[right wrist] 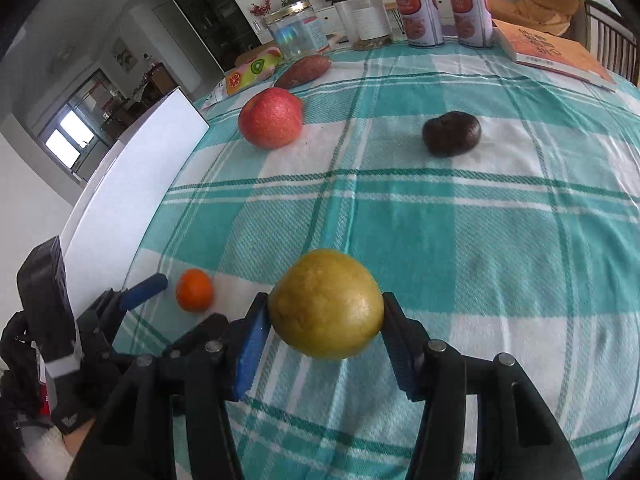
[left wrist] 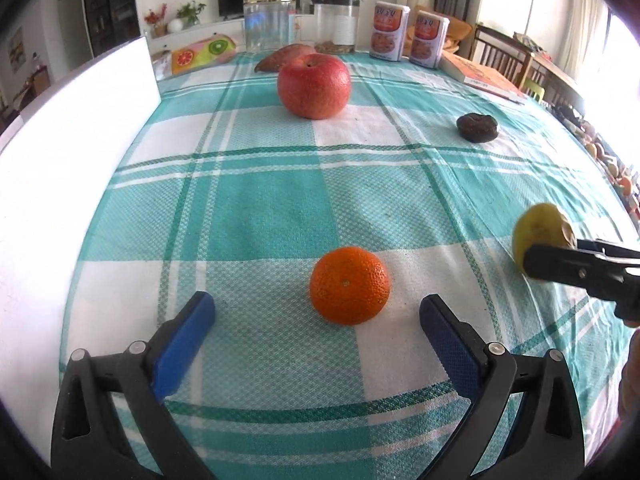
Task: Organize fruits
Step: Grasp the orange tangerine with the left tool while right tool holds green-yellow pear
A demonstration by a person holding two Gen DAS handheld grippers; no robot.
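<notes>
The right gripper [right wrist: 326,314] pinched a yellow pear [right wrist: 326,304], one blue pad [right wrist: 252,344] against each side of it, and the fruit sat right at the fingertips, raised off the cloth [right wrist: 480,248]. In the left wrist view the same pear [left wrist: 538,234] showed far to the right of the left gripper [left wrist: 318,316], with a black finger across its lower half.

The left gripper stood spread wide and held nothing. An orange [left wrist: 349,285] lay on the cloth just ahead of its tips, roughly centred in the gap and touching neither blue pad [left wrist: 184,344]. In the right wrist view that orange [right wrist: 194,290] sat to the left of the pear, beside the other tool's blue tip.

Further ahead of both tools a red apple [left wrist: 314,86] rested on the cloth, with a sweet potato [left wrist: 280,58] close behind it. A dark, wrinkled fruit [left wrist: 477,127] lay ahead and to the right of the left gripper, well apart from the apple. A white box [left wrist: 72,152] ran along the left side.
</notes>
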